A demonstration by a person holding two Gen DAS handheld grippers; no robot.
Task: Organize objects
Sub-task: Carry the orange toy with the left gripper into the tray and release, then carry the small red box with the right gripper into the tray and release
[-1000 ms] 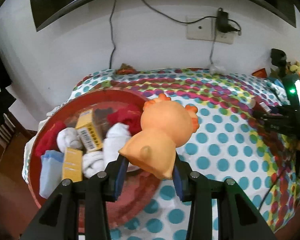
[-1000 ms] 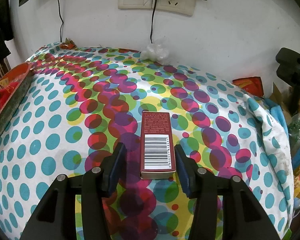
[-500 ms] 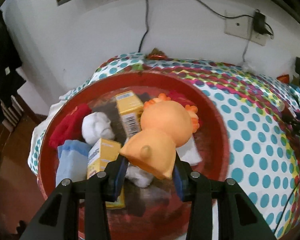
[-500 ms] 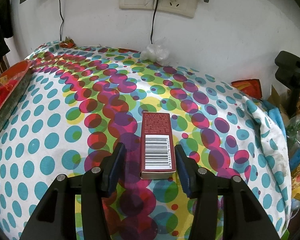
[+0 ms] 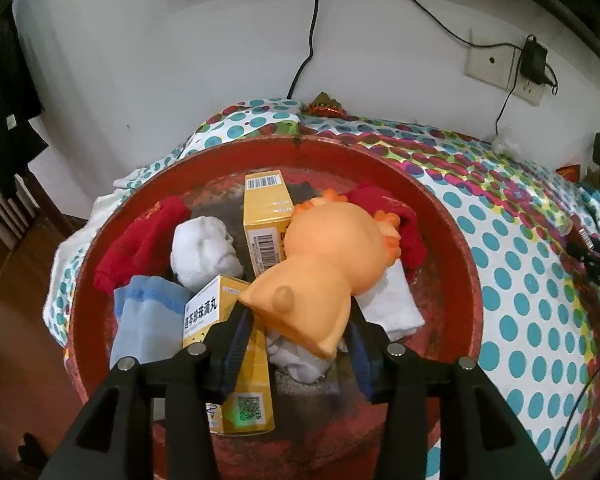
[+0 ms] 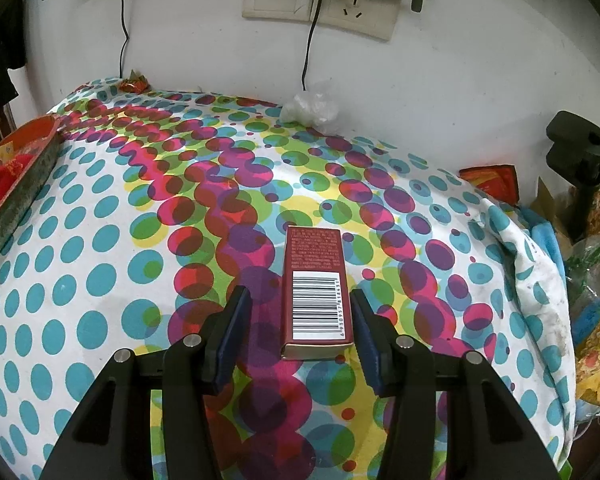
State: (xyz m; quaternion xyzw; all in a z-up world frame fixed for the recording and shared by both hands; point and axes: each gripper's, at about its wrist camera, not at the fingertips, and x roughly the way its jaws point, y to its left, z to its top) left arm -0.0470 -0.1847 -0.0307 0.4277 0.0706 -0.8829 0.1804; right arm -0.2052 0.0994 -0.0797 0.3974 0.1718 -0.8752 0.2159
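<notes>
My left gripper (image 5: 296, 320) is shut on an orange rubber toy (image 5: 324, 264) and holds it over the round red basin (image 5: 452, 216). The basin holds two yellow boxes (image 5: 266, 216), red socks (image 5: 140, 240), white socks (image 5: 204, 248) and a light blue sock (image 5: 144, 320). In the right wrist view a dark red box (image 6: 316, 292) with a barcode lies on the dotted tablecloth (image 6: 100, 248). My right gripper (image 6: 298, 320) is open, its fingers on either side of the box's near end, the right one close to it.
The basin's rim (image 6: 16, 196) shows at the left edge of the right wrist view. A white wall with sockets (image 6: 320, 4) and cables stands behind the table. A crumpled plastic bit (image 6: 312, 108) lies at the back. A black clamp (image 6: 580, 160) and clutter sit at the right.
My left gripper has carried the orange toy left, from the basin's right edge to above its middle, and nearer. The right gripper and red box have barely moved.
</notes>
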